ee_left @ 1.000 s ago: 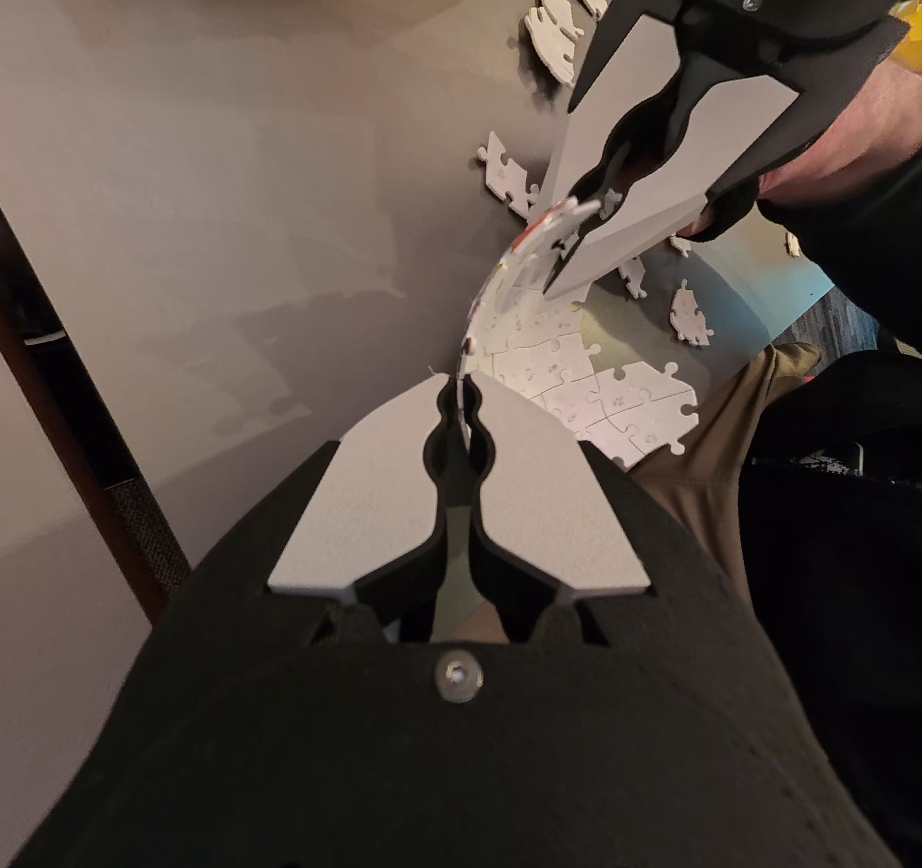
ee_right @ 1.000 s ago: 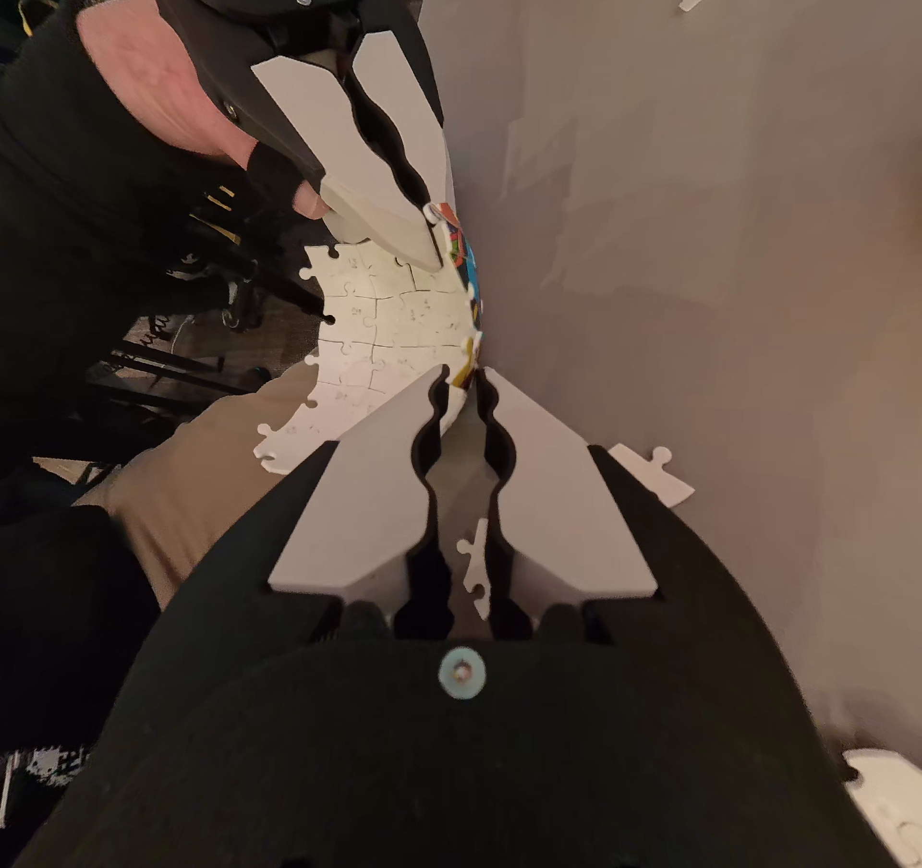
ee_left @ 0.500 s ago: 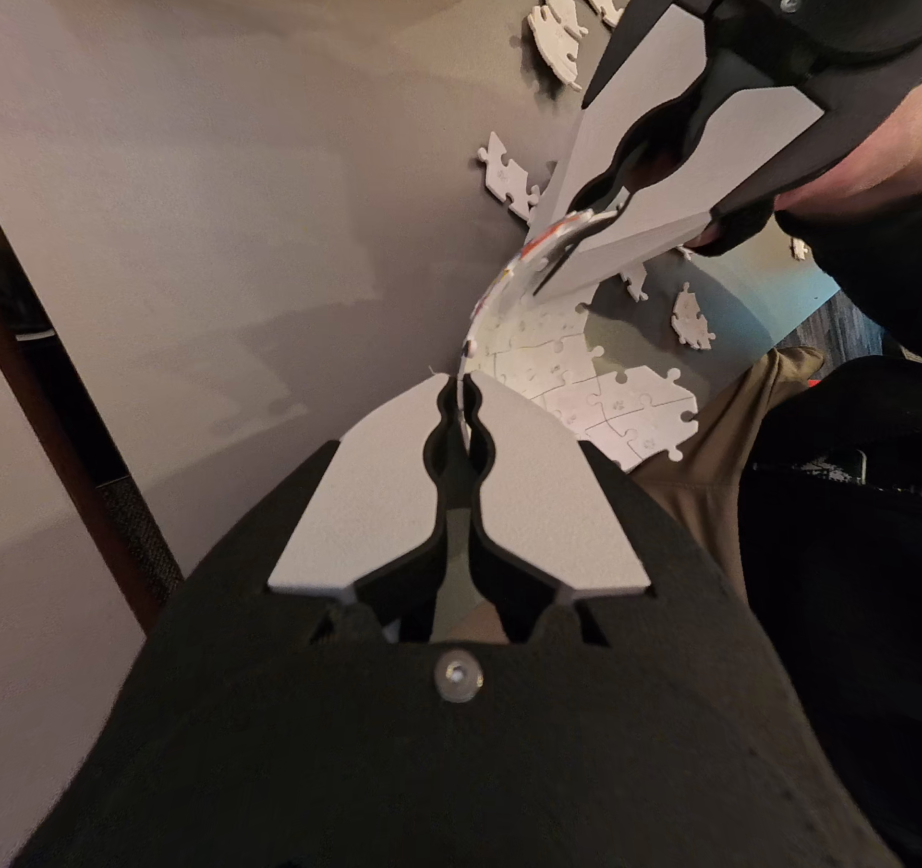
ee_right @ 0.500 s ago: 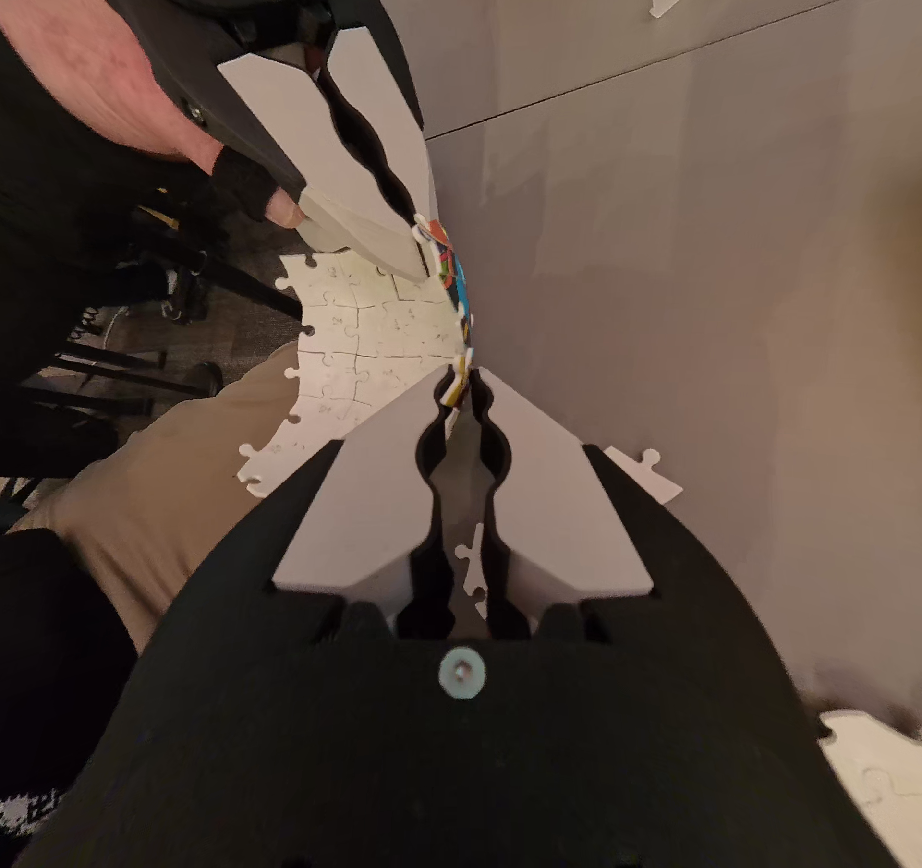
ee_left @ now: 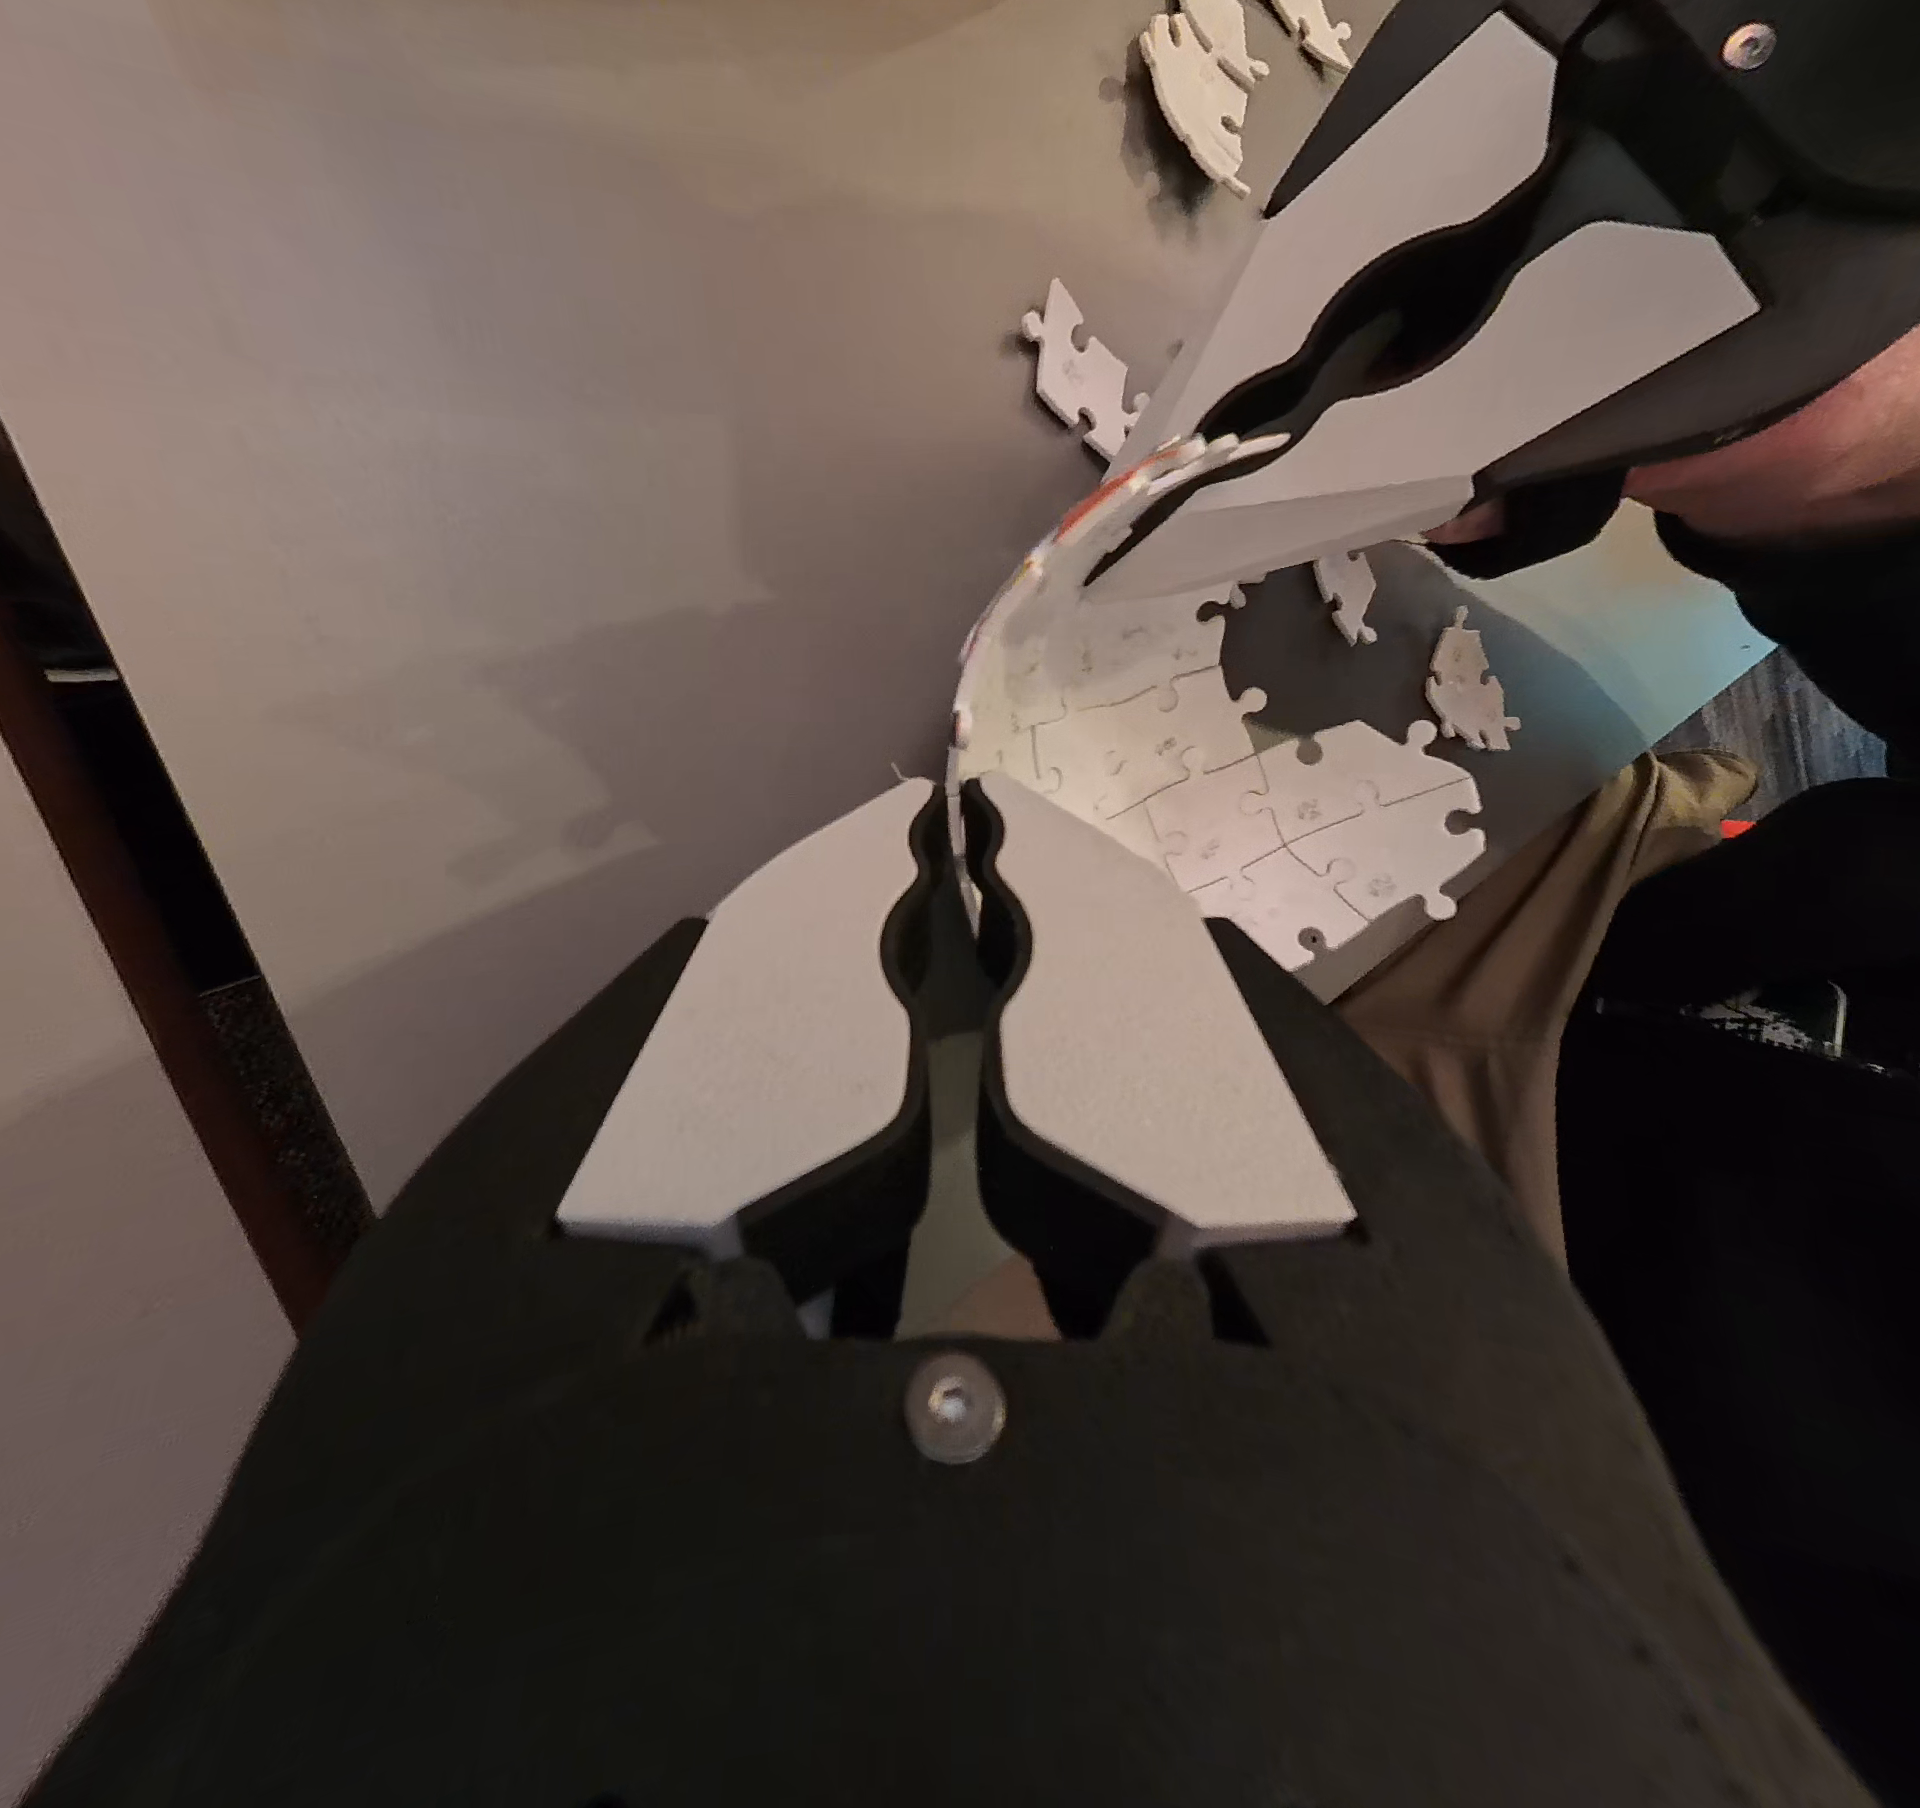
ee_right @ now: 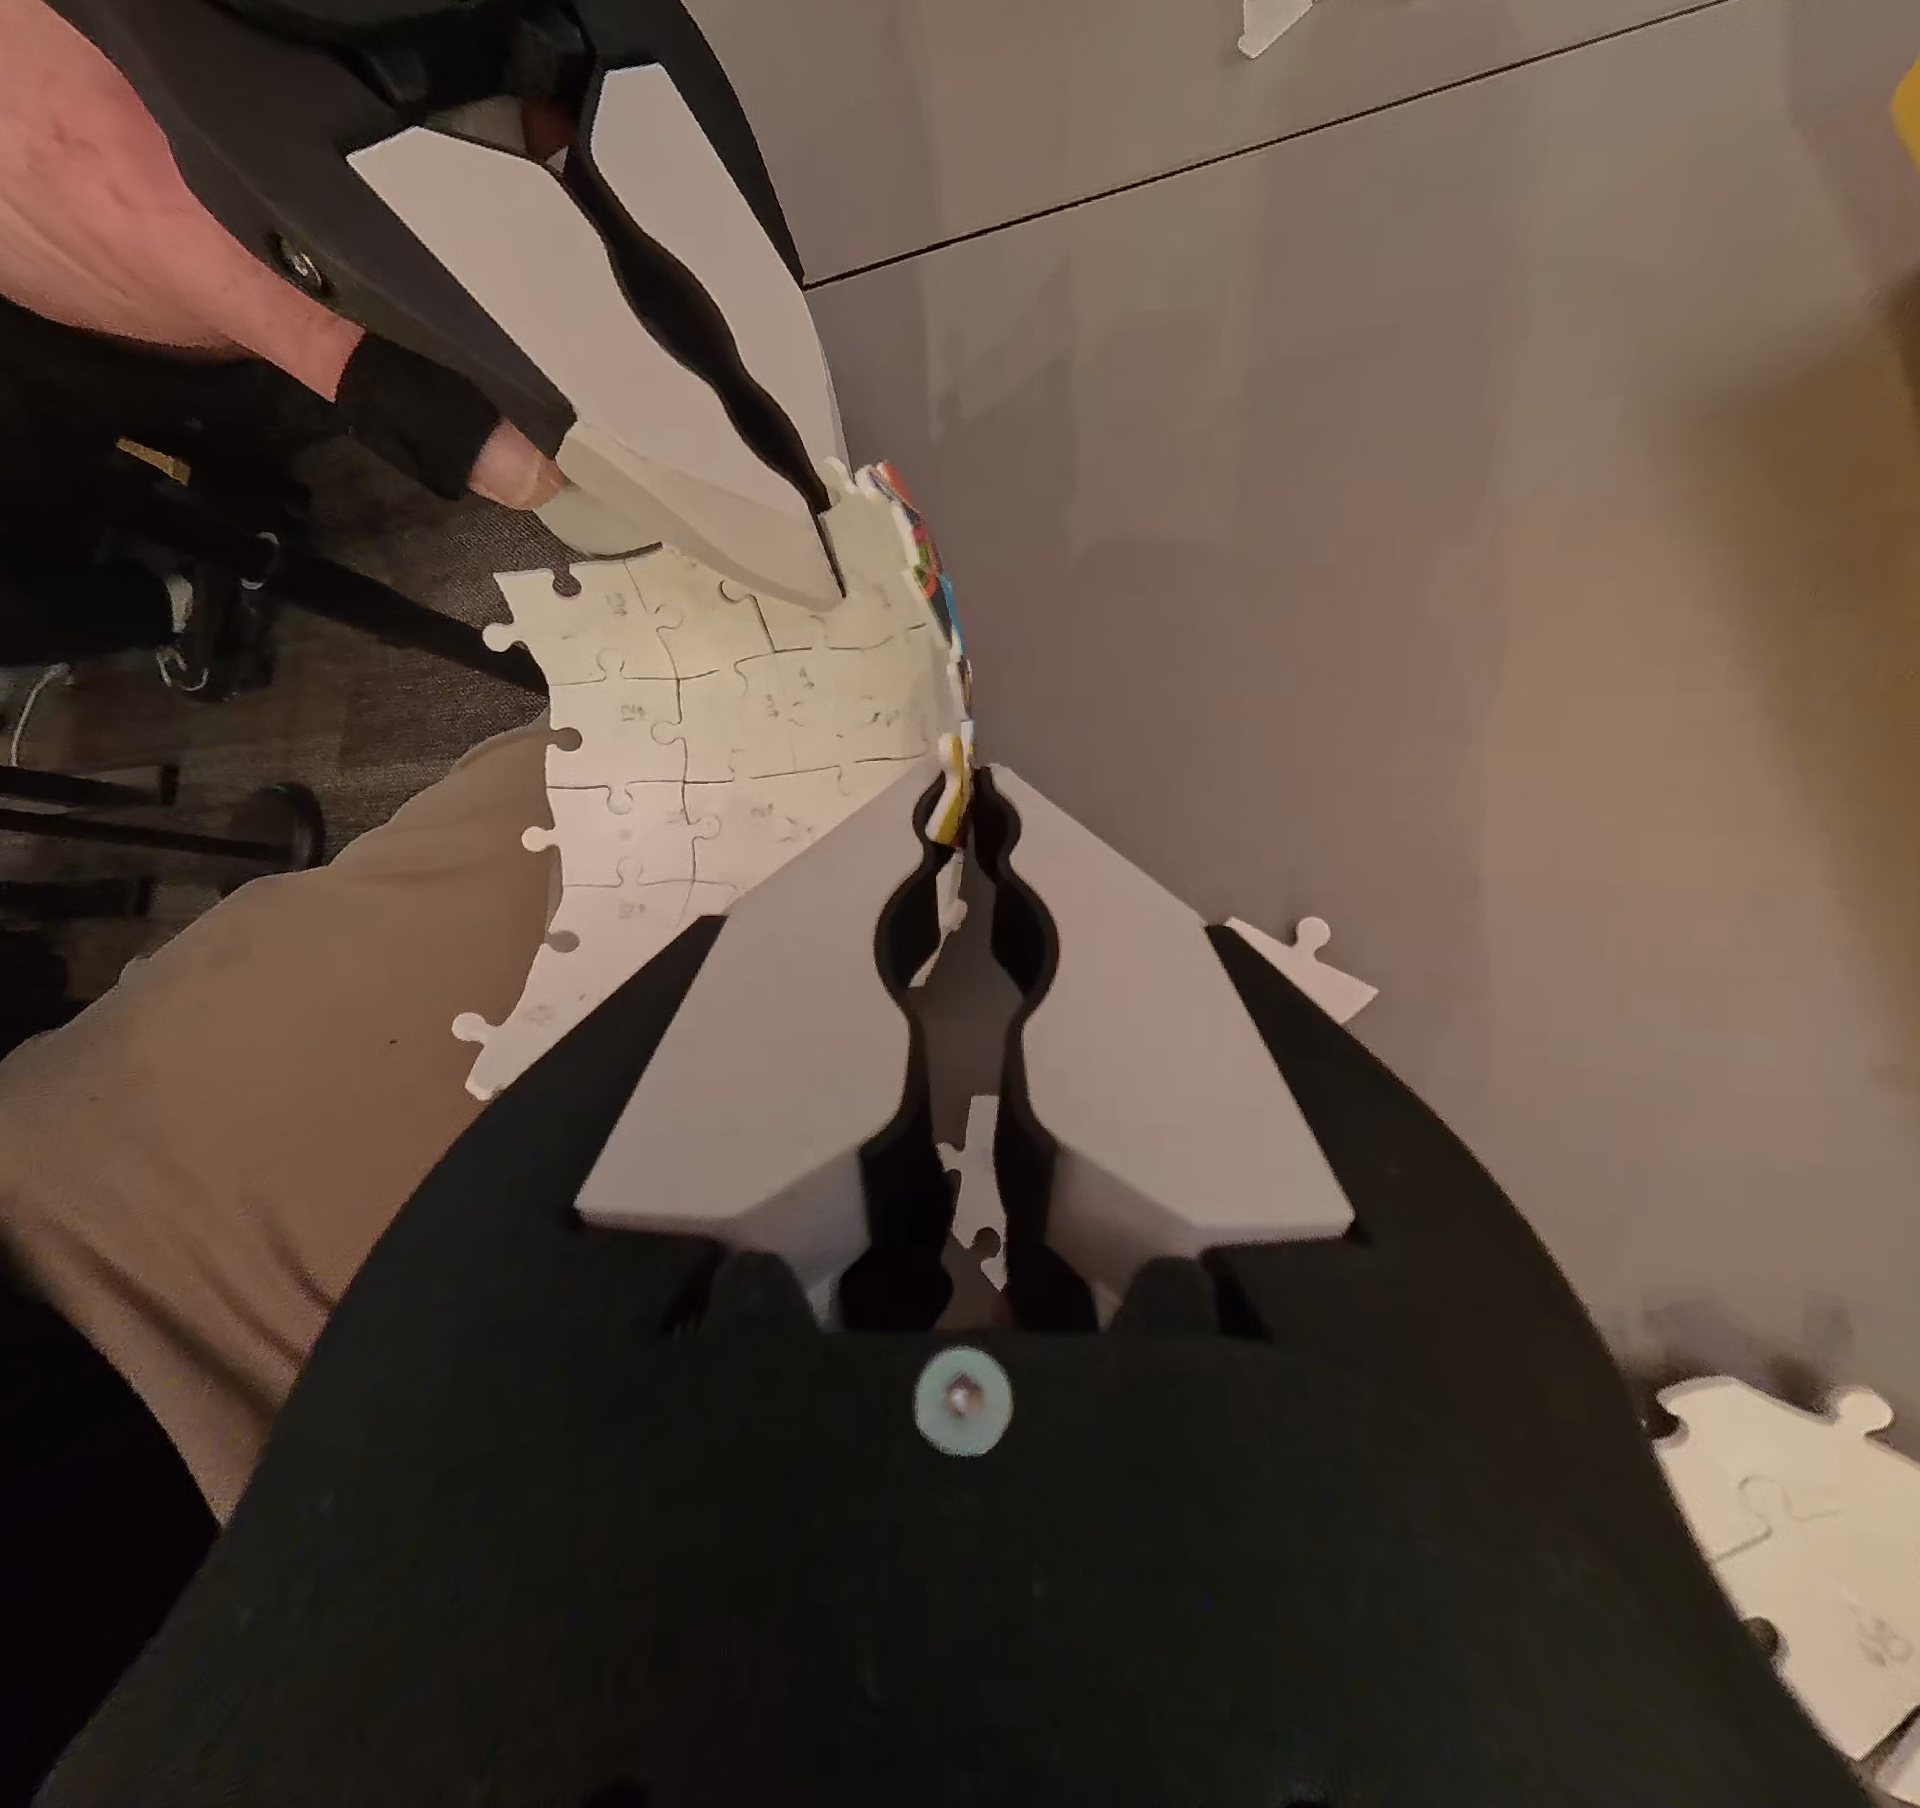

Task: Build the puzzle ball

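White curved puzzle shell [ee_left: 1195,782] stays clamped by both hand-held grippers; right one [ee_left: 1174,470] has tilted flatter.

Dim, warm indoor light; soft shadows on the grey counter [ee_left: 520,408]; wide-angle bending and slight blur toward the edges.

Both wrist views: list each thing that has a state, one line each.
Left gripper: shut on the curved puzzle section's edge.
Right gripper: shut on the same section's other edge.
Curved puzzle section: partly built, held in the air between both grippers, blank side showing.
Loose pieces: lying flat on the grey table, unjoined.
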A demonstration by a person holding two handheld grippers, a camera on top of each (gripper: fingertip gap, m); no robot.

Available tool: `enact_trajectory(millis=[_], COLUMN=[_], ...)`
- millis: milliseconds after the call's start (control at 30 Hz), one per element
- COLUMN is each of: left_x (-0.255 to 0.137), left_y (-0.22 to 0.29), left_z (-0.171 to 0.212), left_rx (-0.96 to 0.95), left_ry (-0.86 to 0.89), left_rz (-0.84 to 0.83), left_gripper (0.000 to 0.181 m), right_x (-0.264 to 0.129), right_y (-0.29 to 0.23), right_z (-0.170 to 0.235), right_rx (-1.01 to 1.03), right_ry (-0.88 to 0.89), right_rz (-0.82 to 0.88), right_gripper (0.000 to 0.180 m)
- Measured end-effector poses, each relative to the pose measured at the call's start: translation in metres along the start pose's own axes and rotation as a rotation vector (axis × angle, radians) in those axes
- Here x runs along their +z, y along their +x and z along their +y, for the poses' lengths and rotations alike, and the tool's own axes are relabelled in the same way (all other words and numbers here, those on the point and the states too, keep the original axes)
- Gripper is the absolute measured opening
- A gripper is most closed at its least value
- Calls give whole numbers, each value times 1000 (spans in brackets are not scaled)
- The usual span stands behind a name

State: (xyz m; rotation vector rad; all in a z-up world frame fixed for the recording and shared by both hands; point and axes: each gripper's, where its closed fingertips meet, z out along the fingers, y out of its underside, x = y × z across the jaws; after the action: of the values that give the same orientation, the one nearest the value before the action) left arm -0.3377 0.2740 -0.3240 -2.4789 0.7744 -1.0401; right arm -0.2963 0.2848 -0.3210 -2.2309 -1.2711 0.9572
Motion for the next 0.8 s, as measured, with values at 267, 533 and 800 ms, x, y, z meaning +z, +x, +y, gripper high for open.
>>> enact_trajectory(millis=[267, 533, 800], left_x=[-2, -4, 5], left_y=[5, 10, 12], left_z=[-3, -11, -7], left_rx=[5, 80, 79], left_ry=[19, 21, 1], left_rz=[25, 33, 56], left_gripper=[11, 19, 4], right_x=[-2, -1, -3], right_y=[-2, -7, -6], right_z=[-2, 1, -1], right_rx=[2, 4, -7], right_ry=[14, 14, 14], right_rz=[-29, -97, -108], right_gripper=[1, 1, 12])
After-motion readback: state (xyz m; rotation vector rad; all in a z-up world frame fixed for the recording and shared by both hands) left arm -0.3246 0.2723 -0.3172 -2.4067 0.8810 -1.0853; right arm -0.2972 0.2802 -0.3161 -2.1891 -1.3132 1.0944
